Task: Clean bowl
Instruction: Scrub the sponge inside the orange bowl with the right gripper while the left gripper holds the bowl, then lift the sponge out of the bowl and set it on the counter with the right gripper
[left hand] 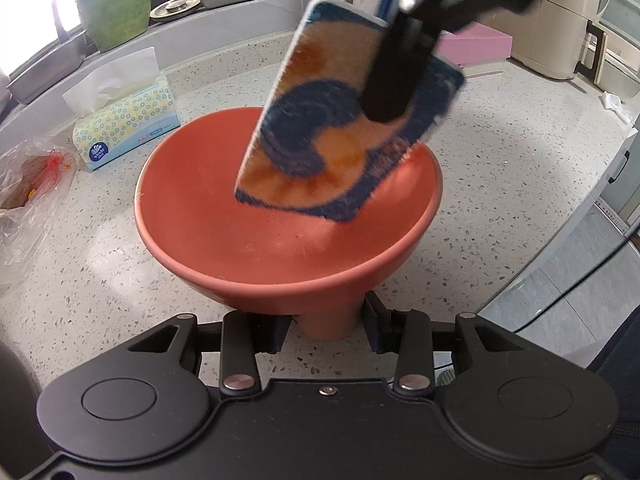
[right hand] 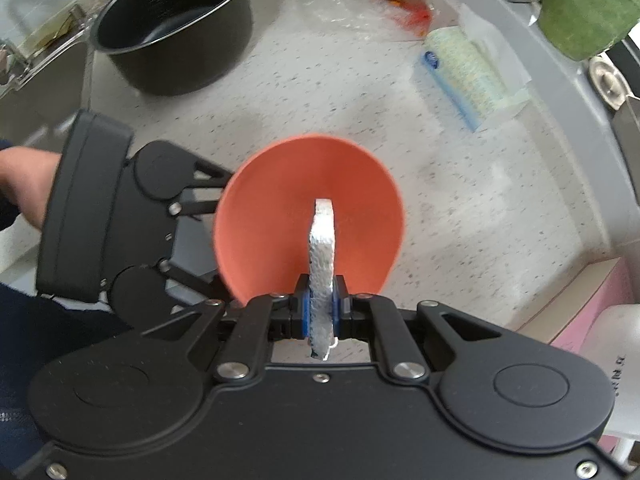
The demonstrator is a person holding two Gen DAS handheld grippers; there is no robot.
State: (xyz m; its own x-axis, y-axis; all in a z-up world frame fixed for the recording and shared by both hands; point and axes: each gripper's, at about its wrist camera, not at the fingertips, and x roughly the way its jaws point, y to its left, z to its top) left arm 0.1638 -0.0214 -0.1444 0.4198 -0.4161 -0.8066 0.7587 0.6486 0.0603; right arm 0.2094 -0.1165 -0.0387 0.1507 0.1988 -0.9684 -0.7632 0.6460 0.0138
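We hold a sponge (right hand: 323, 240) clamped edge-on between the fingers of our right gripper (right hand: 322, 306), its lower end down inside the bowl (left hand: 224, 204). The bowl, terracotta and footed, stands upright on the speckled counter (left hand: 100, 280). From the left wrist view we see the sponge's blue and orange face tilted, its bottom corner near the bowl's inner wall; whether it touches is blurred. Our left gripper (left hand: 326, 330) sits with its fingers on either side of the bowl's foot, close against it, but we cannot tell whether they grip it. A tissue box (left hand: 128, 130) lies beyond the bowl, a plastic bag (left hand: 28, 192) beside it, and a dark pot (right hand: 176, 28) stands well apart.
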